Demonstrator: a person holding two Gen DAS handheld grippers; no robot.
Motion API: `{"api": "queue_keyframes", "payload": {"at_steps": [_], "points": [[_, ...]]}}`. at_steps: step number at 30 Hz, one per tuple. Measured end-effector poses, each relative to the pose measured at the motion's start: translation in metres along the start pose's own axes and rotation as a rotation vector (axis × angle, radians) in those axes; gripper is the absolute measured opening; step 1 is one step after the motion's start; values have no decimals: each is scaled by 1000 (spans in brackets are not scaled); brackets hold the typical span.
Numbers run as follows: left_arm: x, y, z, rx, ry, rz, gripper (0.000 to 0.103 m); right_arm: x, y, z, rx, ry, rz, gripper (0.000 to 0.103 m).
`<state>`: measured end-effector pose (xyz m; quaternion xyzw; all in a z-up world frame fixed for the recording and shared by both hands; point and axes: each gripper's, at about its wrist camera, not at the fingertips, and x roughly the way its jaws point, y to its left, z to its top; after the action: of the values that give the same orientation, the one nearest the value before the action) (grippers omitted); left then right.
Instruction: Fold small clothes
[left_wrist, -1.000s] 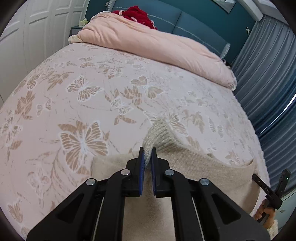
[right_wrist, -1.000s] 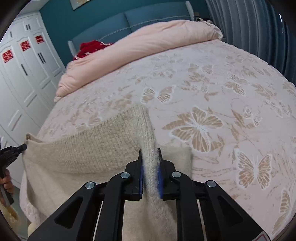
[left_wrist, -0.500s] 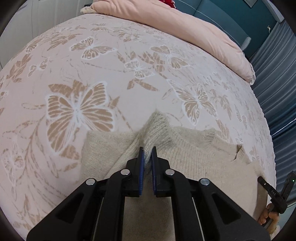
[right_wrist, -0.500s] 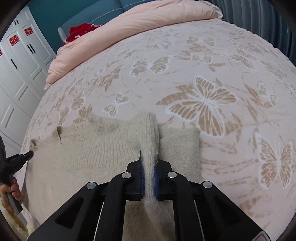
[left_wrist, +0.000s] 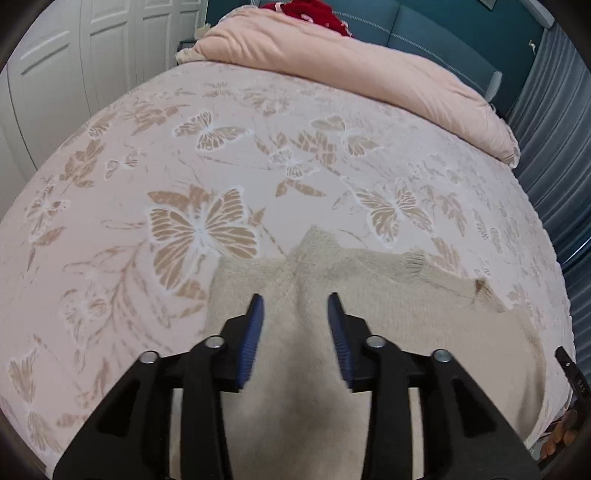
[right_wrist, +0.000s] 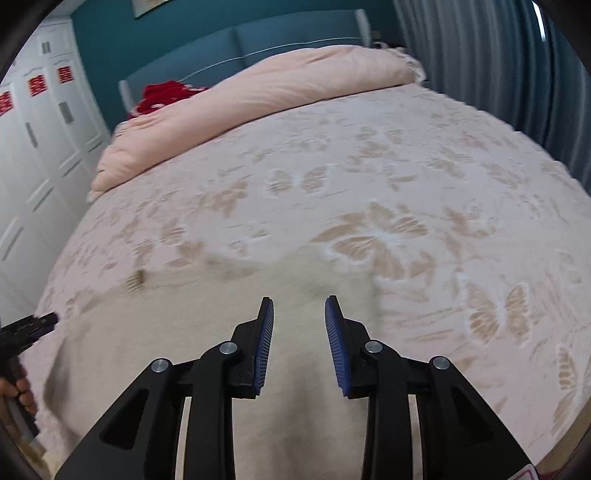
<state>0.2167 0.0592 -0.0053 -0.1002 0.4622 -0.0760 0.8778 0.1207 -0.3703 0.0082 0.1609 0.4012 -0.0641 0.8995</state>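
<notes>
Left wrist view. Left gripper (left_wrist: 295, 325): jaws parted, having just been opening; the cream knit sweater (left_wrist: 399, 295) lies under and between them, but the pads do not press it, so it is released. Sweater: flat on the bed (left_wrist: 110, 206), near its foot edge, with a raised pinch ridge running ahead of the jaws to a small peak. Ribbed neckline and a small brown tag show to the right of the jaws. Pink duvet (left_wrist: 369, 74) rolled at the head of the bed, red cloth (left_wrist: 314, 9) behind it. The other gripper's tip shows at the lower right edge.

Right wrist view (motion-blurred). Right gripper (right_wrist: 299, 332): jaws parted, also just opened; sweater fabric (right_wrist: 184, 332) lies below the gap, not pinched. The sweater's right edge stops just beside the right-hand jaw, the bedspread bare beyond it. At the left edge, the left gripper's tip with fingers (right_wrist: 20, 391) on its handle.

Progress, as judged: one fold appears laid down and let go by both grippers; the garment remains broad, so further folds and smoothing of the ridge likely remain.

View differences: the left shows the ridge, neckline and tag sharply; the right alone shows white wardrobe doors (right_wrist: 48, 122) with red emblems and the person's fingers clearly.
</notes>
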Motion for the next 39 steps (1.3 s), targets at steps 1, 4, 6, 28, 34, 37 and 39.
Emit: {"api": "queue_keyframes", "payload": {"at_steps": [1,4,6,28,34,37,39], "points": [[-12,-5,-11,-4,-2,-40,51,1,18,-11,-7,35,72,24],[-22,-27,-56,28,69,-110,53,17,77,-61,-32,186,254,8],[-12,-37,-87,77,130,-77,53,25,112,-94,-109,245,280,7],[5,-6,-31,-42,111,-38,52,9,3,-16,29,93,60,13],[66,19,-29,-78,179,38,57,103,-55,18,0,196,-191,0],[67,17,-30,-38,157,44,59,98,-87,23,110,195,-84,0],[67,16,-30,-46,140,53,60,77,-54,24,-10,152,-177,0]]}}
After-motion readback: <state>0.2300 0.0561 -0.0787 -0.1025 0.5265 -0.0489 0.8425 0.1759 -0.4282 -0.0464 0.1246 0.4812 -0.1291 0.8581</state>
